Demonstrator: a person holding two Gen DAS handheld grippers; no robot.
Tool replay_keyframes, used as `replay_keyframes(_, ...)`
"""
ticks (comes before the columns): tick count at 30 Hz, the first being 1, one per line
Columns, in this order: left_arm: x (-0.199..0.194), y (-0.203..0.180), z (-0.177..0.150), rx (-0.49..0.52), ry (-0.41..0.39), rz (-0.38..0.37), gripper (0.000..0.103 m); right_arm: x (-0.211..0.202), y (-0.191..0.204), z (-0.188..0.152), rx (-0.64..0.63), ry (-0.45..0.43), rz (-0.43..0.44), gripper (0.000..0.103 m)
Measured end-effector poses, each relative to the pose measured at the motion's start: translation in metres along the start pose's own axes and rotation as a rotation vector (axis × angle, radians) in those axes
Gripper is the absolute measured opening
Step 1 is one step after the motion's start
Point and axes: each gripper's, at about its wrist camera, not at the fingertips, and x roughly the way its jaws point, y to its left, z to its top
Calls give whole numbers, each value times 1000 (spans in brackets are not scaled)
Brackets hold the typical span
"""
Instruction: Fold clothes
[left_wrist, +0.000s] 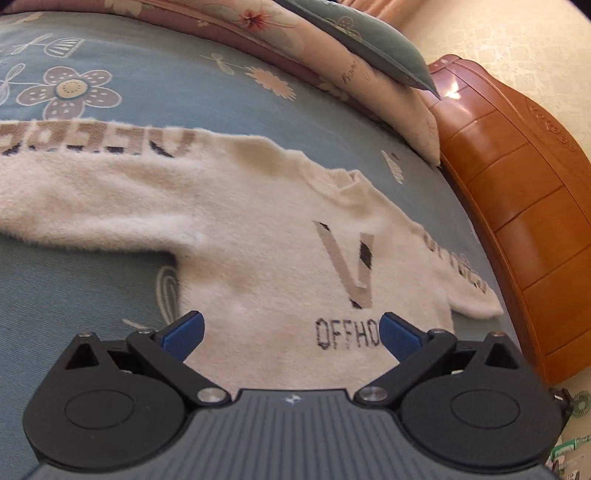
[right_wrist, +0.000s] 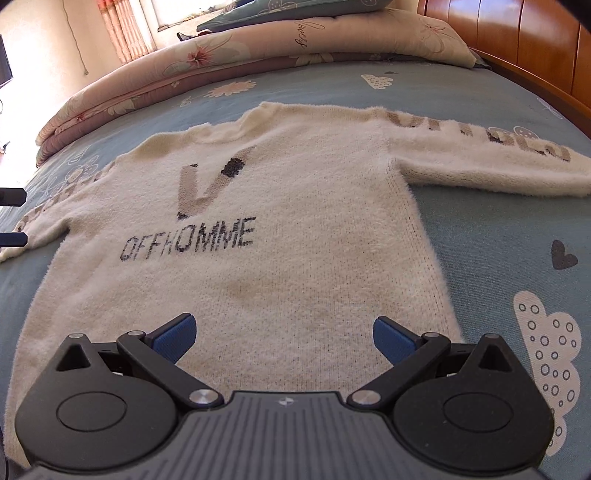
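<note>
Cream sweater (right_wrist: 288, 229): spread flat, front up, sleeves outstretched on the blue bed (right_wrist: 498, 229), ready for folding; left tongs (left_wrist: 291, 332) and right tongs (right_wrist: 284, 334) wide, empty, poised above its hem.

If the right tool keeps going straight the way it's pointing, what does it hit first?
Most likely the white sweater spread on the bed: the open right tool points over its lower body, with nothing between. How far above the fabric it sits is unclear.
</note>
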Motion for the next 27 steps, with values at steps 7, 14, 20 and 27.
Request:
replay_keyframes(7, 42, -39, -83, 185, 86, 98, 102, -2, 14, -34, -181, 27, -33, 103)
replay_keyframes(14, 21, -76, -157, 497, 139, 344, 102, -17, 12, -61, -252, 0, -44, 103)
replay_keyframes(20, 2, -88, -193, 474, 151, 358, 102, -26, 15, -73, -289, -8, -66, 103)
replay_keyframes(27, -2, -121, -199, 585, 111, 235, 102, -39, 6, -89, -292, -35, -37, 103)
